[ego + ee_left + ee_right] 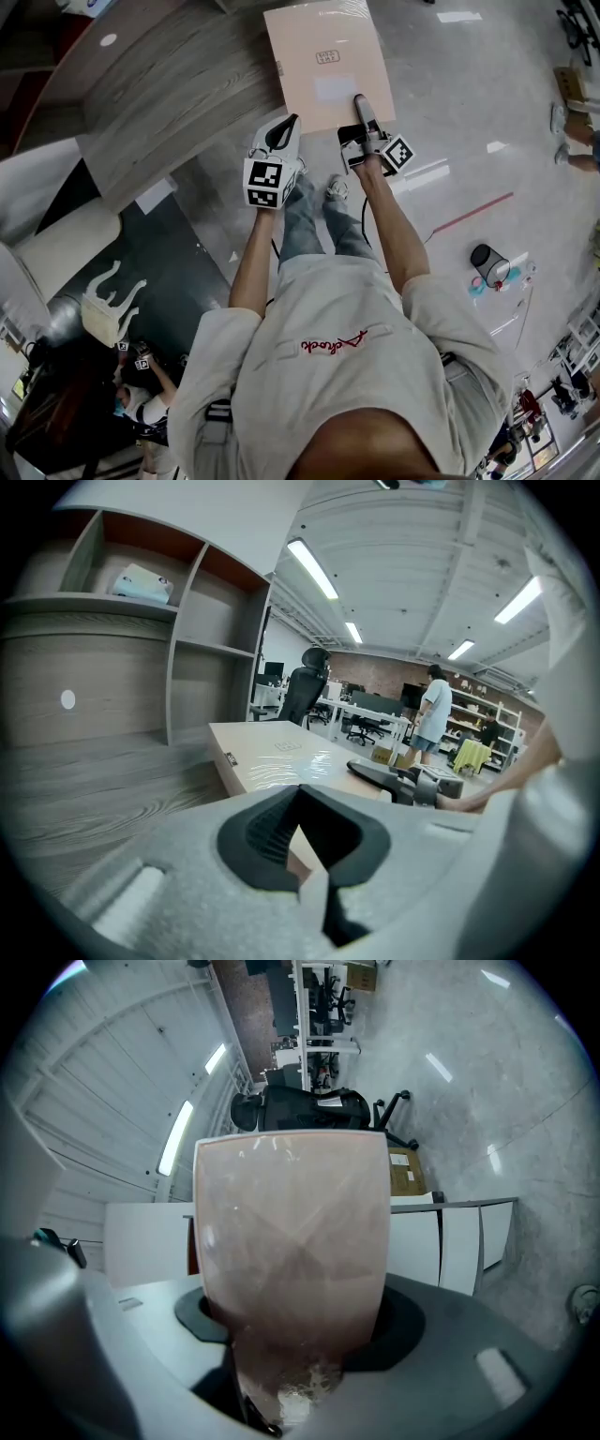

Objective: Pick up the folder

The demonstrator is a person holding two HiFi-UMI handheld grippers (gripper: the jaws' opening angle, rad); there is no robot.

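Folder (323, 58): pale pink, flat, approx level, held out in front of the person. Most of it hangs over floor (469, 84). All places below are rel. to the folder.

R gripper (361, 108) is at the folder's near edge, a bit R of centre. One jaw lies along the top face, tip just beside the small white label (335, 89). The other jaw is under the sheet, hidden in head view. In R gripper view the folder (291, 1232) runs straight out from between the jaws and fills mid-frame. Jaws of R gripper (281, 1401) are closed on it, near edge pinched deep in the throat.

L gripper (292, 122) is at the folder's near-L corner, tip just overlapping that corner, nose angled down. In L gripper view the folder (281, 752) spreads away beyond the jaws, with R gripper (403, 780) lying on its R part. Jaws of L gripper (314, 883) are drawn nearly together. A thin pink sliver of the corner shows in the dark gap and runs down into where they meet, so they look clamped on that corner.

Wood bench (159, 94) sits to the folder's L, its edge just beside the folder's L side. In L gripper view the bench top (103, 780) shows L of and below the folder. Can't tell if the far-L corner touches it.
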